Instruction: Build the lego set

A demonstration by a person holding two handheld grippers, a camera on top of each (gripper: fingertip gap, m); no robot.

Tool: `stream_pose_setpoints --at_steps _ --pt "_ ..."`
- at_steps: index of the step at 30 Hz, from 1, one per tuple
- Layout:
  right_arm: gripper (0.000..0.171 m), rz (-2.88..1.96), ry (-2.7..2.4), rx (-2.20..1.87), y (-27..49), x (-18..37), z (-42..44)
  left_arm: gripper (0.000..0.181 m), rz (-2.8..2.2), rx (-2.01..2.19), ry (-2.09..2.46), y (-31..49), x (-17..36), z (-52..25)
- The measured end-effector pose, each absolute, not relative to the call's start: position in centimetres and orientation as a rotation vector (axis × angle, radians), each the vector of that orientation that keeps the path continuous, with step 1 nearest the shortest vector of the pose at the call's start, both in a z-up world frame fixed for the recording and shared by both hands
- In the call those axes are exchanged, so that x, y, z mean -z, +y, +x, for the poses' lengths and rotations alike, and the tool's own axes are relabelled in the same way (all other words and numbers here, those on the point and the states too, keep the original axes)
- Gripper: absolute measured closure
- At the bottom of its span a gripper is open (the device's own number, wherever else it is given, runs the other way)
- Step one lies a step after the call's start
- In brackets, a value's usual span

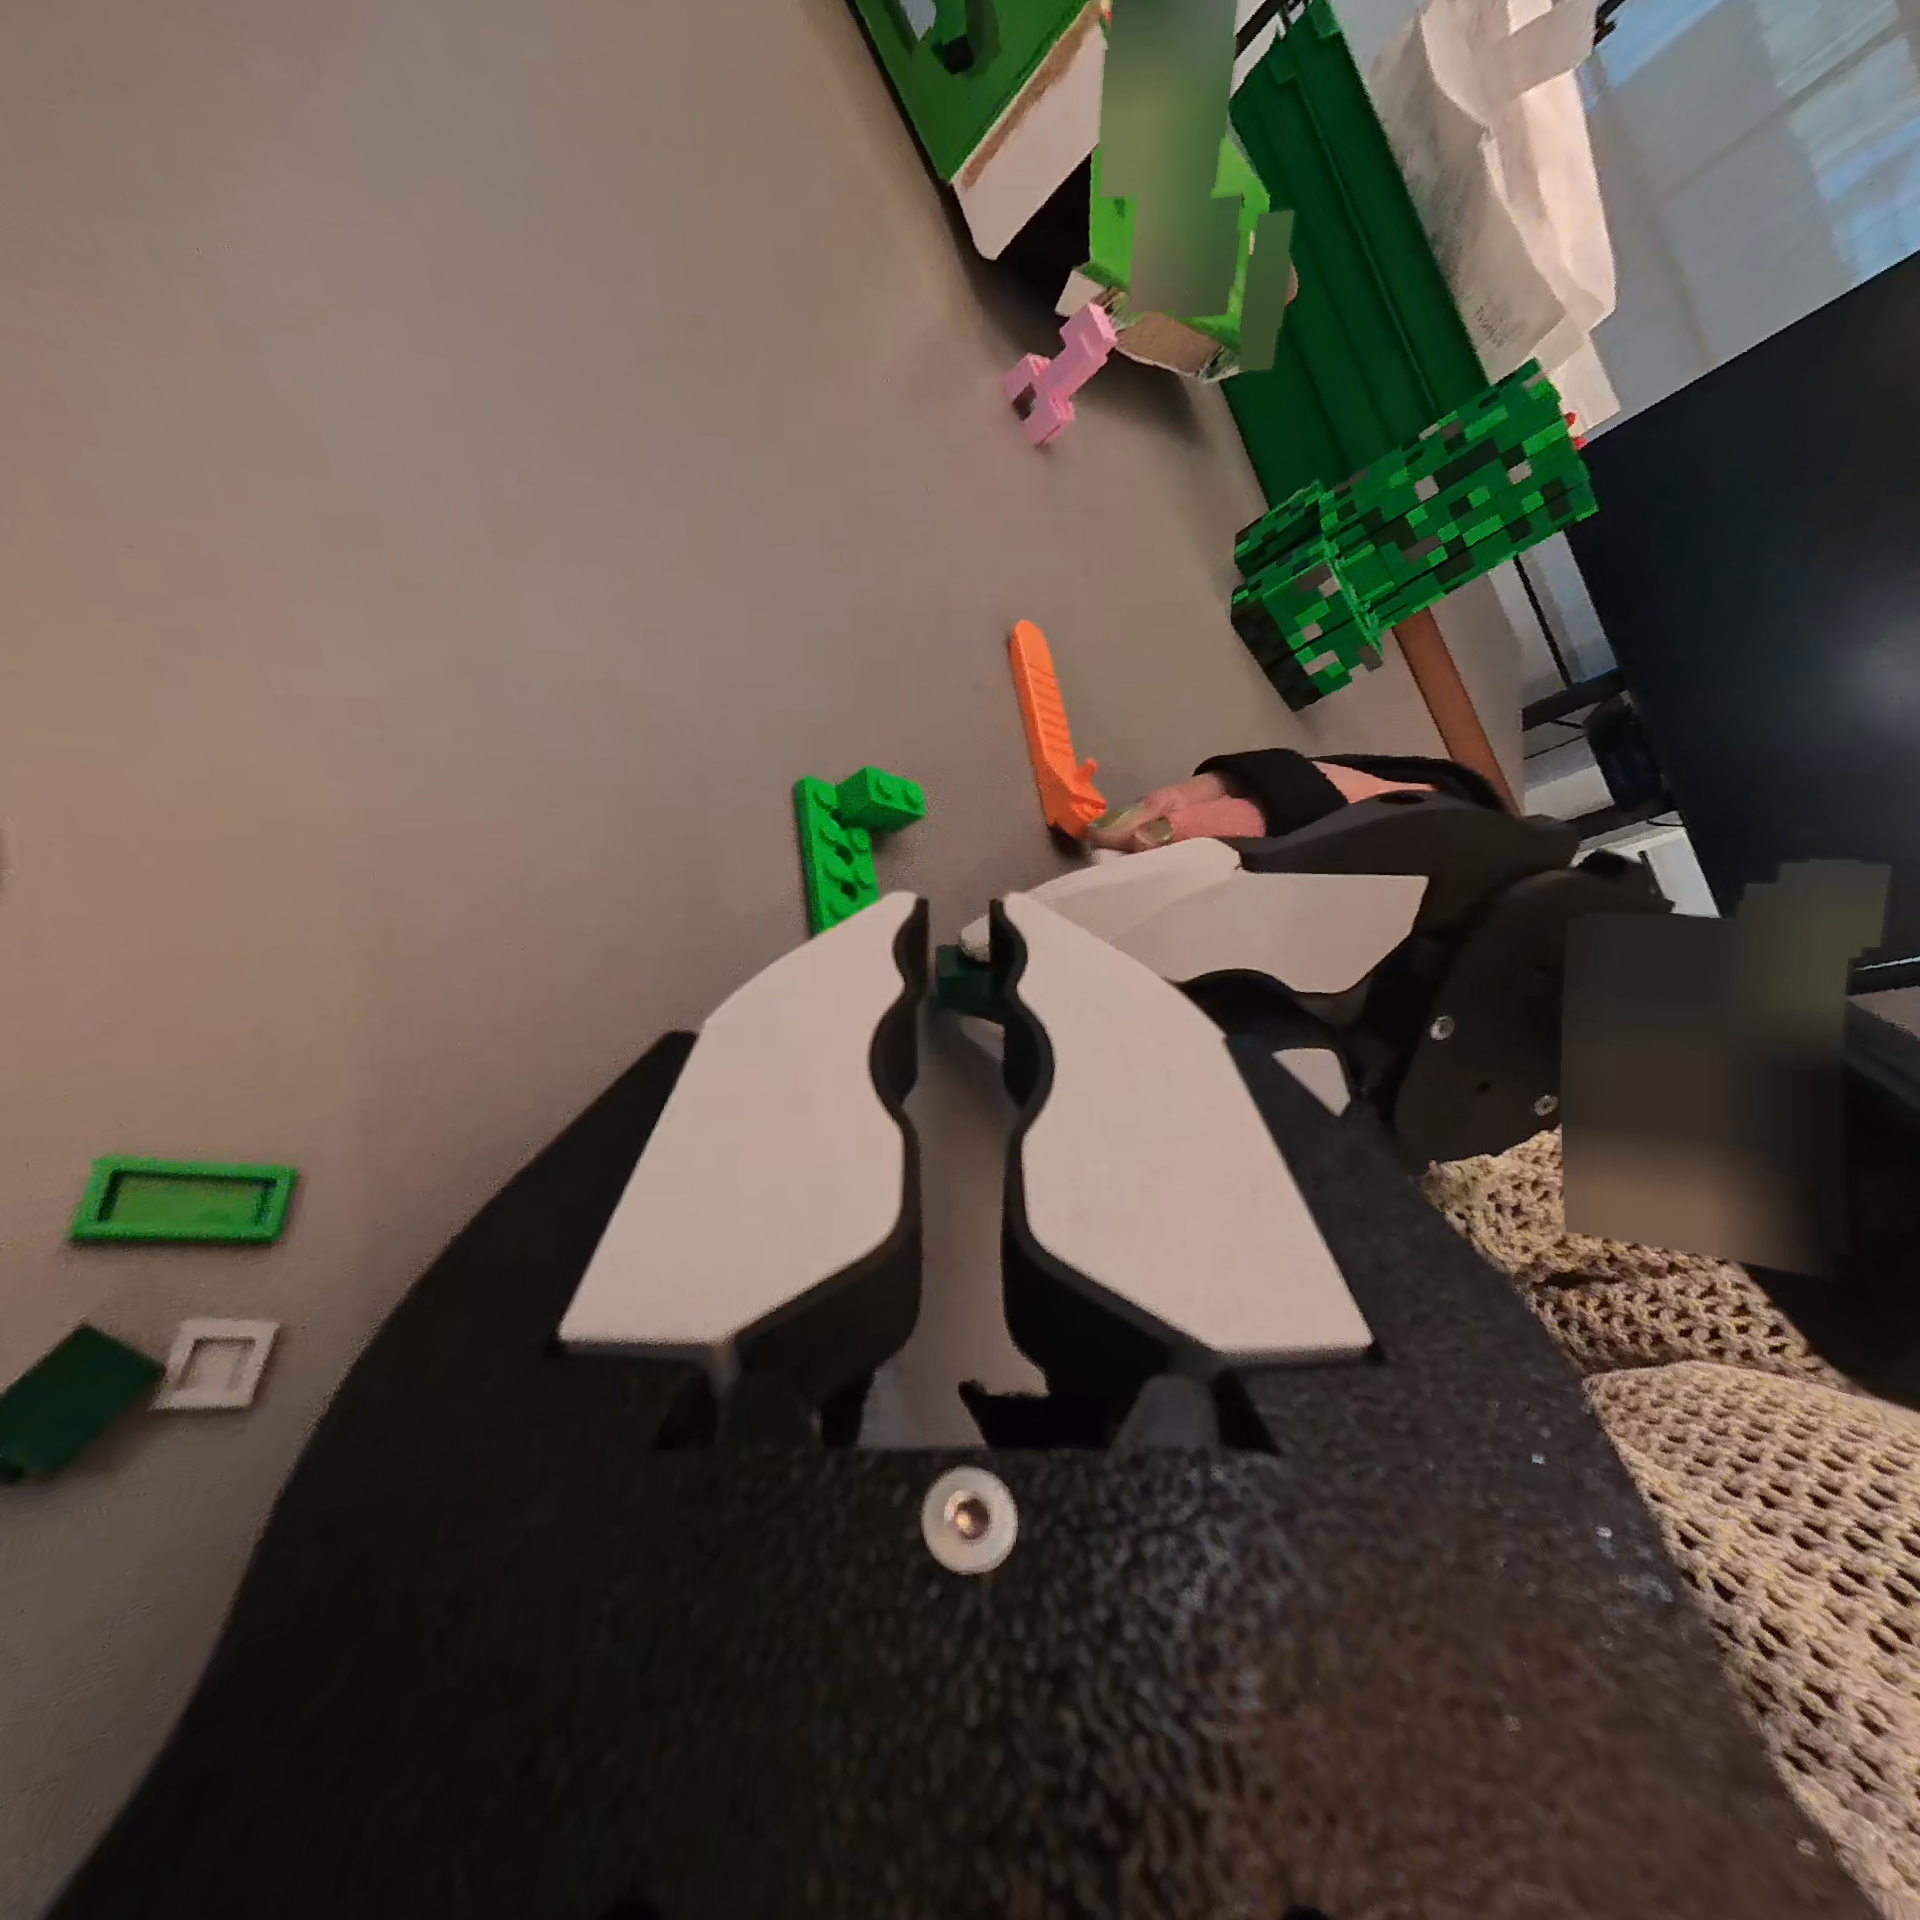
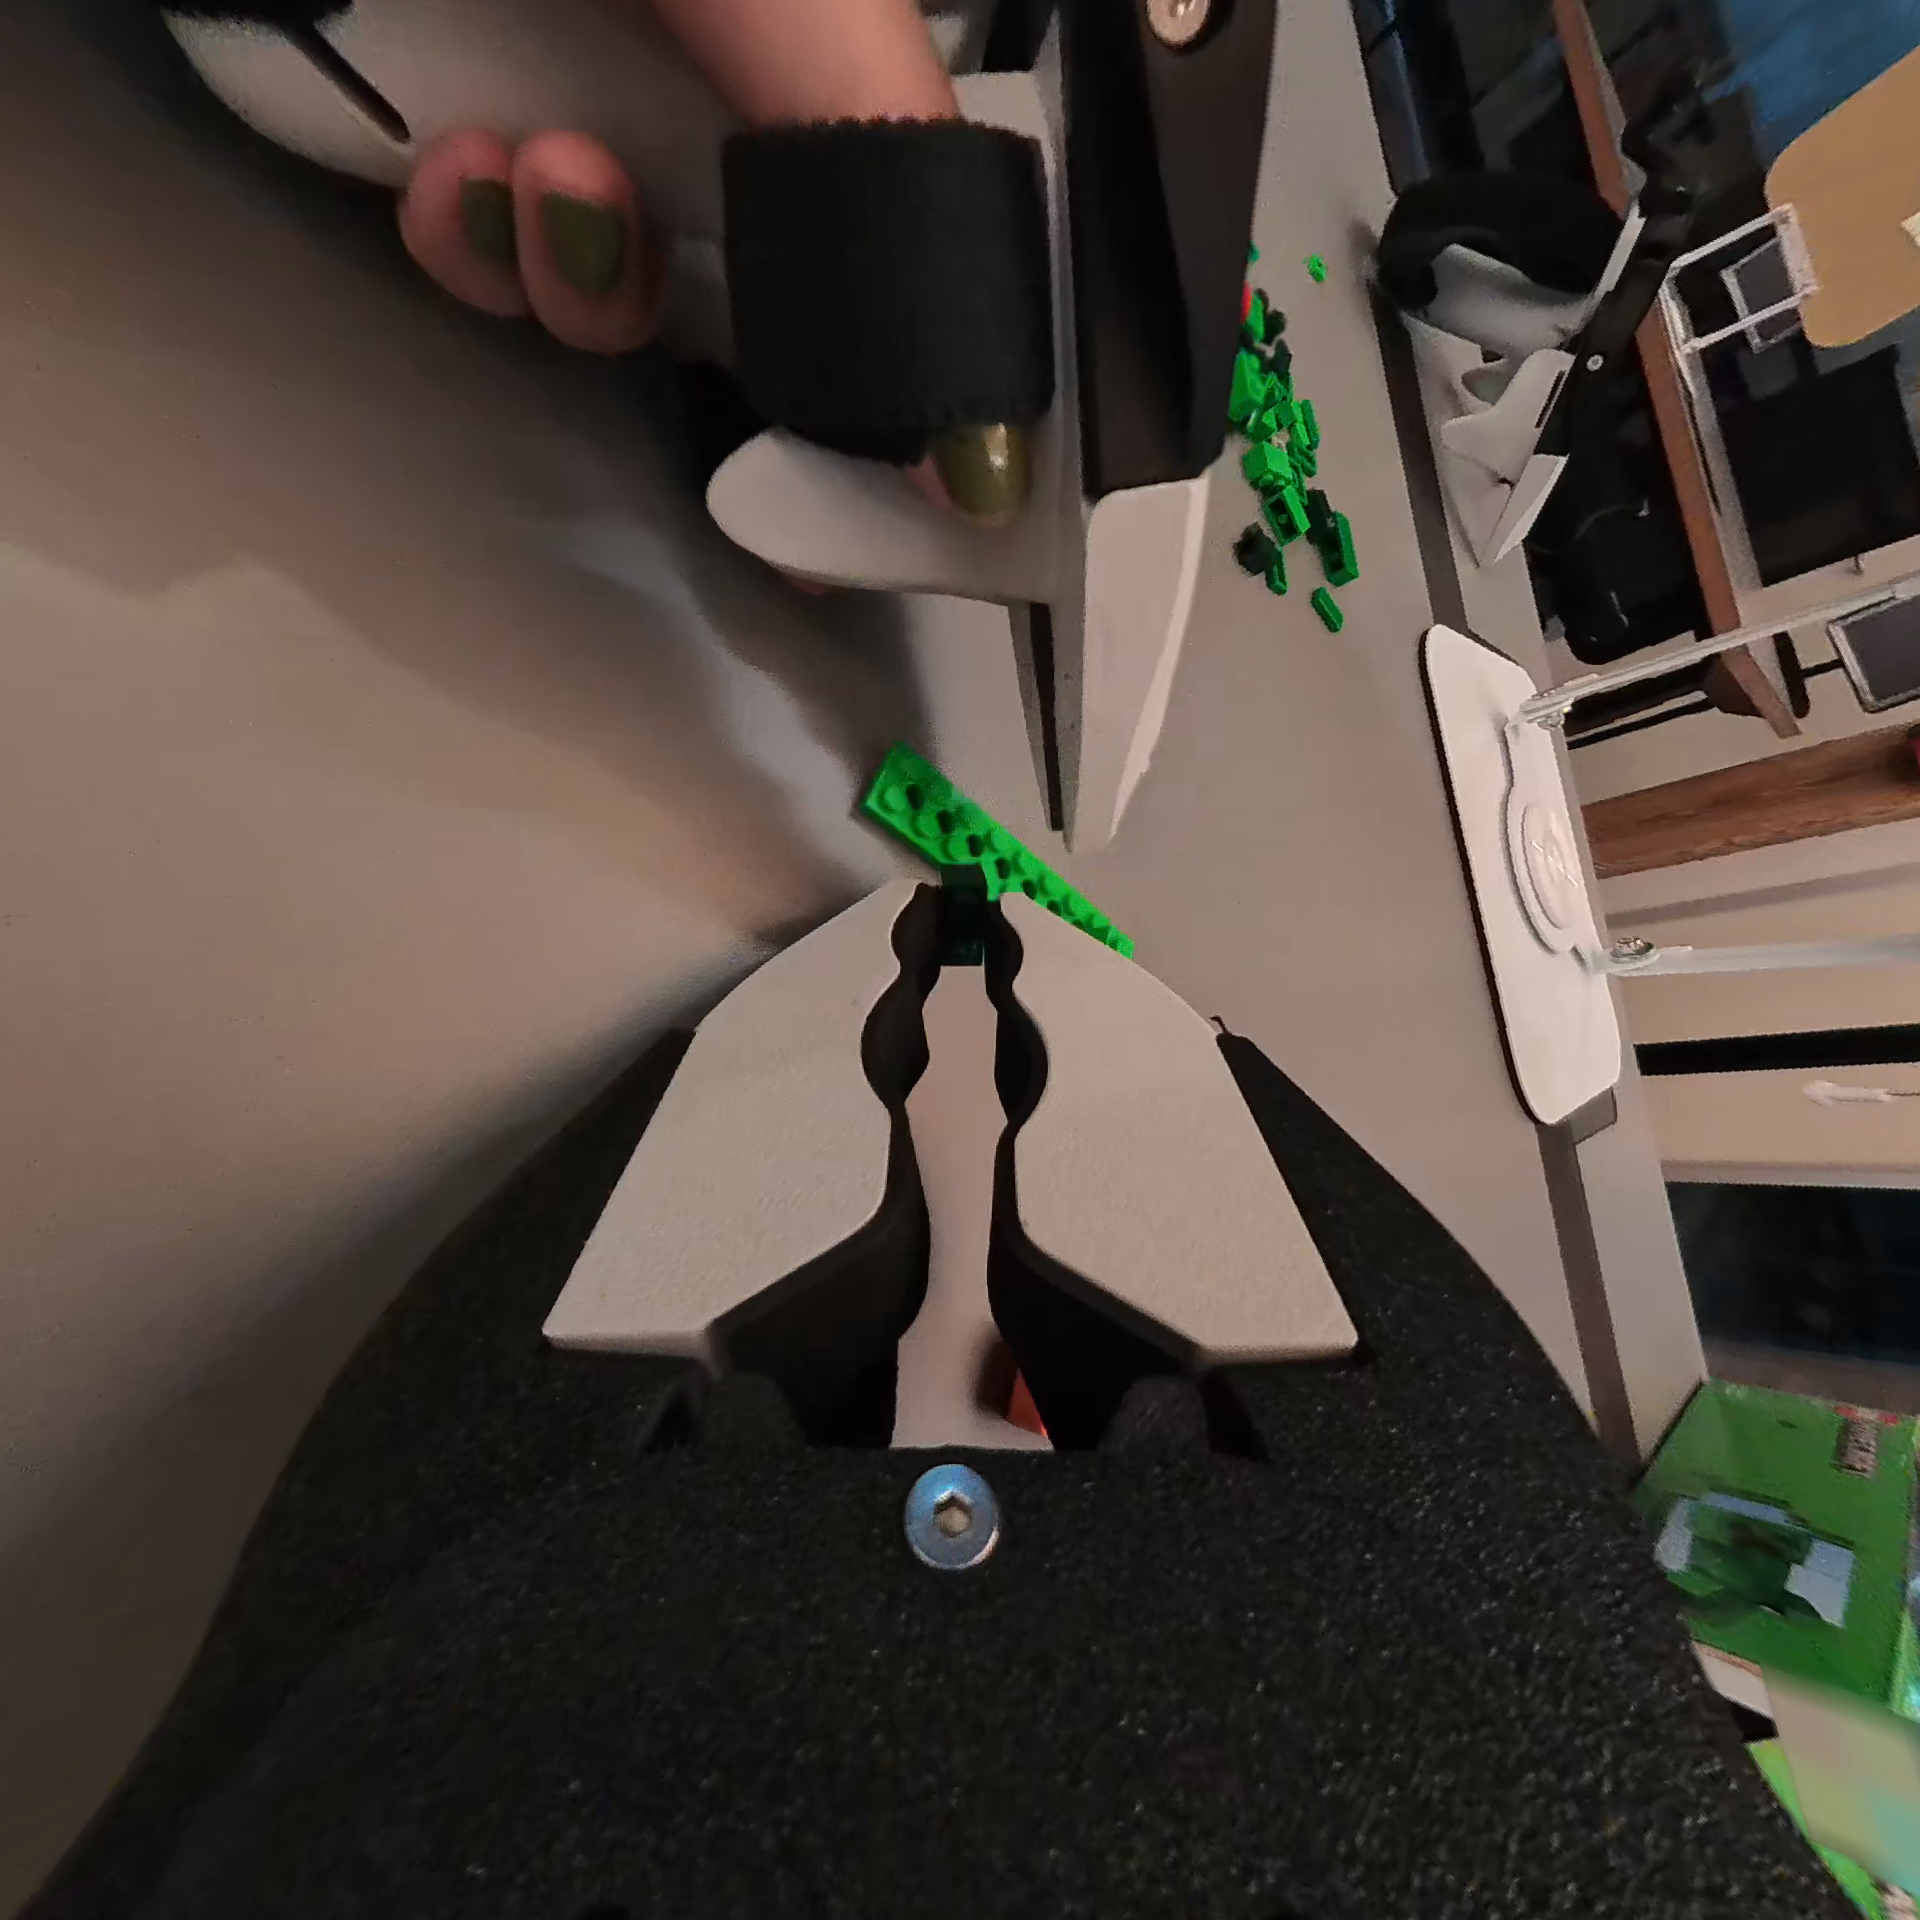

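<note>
We work over a grey table (image 1: pixel 416 520). Largest on it, far ahead and to the right of our left gripper (image 1: pixel 958 920), stands a built block of mottled green bricks (image 1: pixel 1413 530). Nearer, ahead of that gripper's tips, lie an orange brick separator (image 1: pixel 1049 727) and a bright green plate (image 1: pixel 836 852) with a small brick on its far end. Off to the gripper's left sit a green frame piece (image 1: pixel 185 1202), a dark green tile (image 1: pixel 68 1397) and a small white frame (image 1: pixel 216 1363).

Our left gripper's fingers stand slightly apart with nothing between them.

Our right gripper (image 2: pixel 961 914) is nearly closed, pinching a small dark green brick (image 2: pixel 964 925) at its tips; the bright green plate lies just past that brick, touching or nearly so, we cannot tell. Beyond it, to the right, a heap of loose green pieces (image 2: pixel 1283 447) lies scattered.
</note>
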State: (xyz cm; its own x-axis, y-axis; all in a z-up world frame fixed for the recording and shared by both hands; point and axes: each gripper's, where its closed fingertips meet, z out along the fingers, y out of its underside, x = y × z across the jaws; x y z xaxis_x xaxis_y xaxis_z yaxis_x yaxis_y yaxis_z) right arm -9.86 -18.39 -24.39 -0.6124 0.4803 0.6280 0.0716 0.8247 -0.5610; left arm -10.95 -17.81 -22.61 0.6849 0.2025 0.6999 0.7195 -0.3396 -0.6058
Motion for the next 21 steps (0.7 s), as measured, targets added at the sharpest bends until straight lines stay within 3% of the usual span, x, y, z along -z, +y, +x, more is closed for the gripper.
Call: stream_pose_setpoints --at_steps 8,15,21 --pt "0.163 -0.394 -2.049 -0.669 -17.8 23.6 -10.0 0.154 -1.966 0.5 -0.644 -18.9 22.0 -11.3" --pt "0.163 -0.474 -1.83 -0.758 -16.5 20.6 -10.5 0.167 -2.147 0.351 -0.568 -19.8 23.2 -10.8" --pt "0.163 -0.57 -1.747 -0.909 -15.6 18.9 -10.4 0.164 -2.222 0.357 -0.551 -19.4 24.7 -10.1"
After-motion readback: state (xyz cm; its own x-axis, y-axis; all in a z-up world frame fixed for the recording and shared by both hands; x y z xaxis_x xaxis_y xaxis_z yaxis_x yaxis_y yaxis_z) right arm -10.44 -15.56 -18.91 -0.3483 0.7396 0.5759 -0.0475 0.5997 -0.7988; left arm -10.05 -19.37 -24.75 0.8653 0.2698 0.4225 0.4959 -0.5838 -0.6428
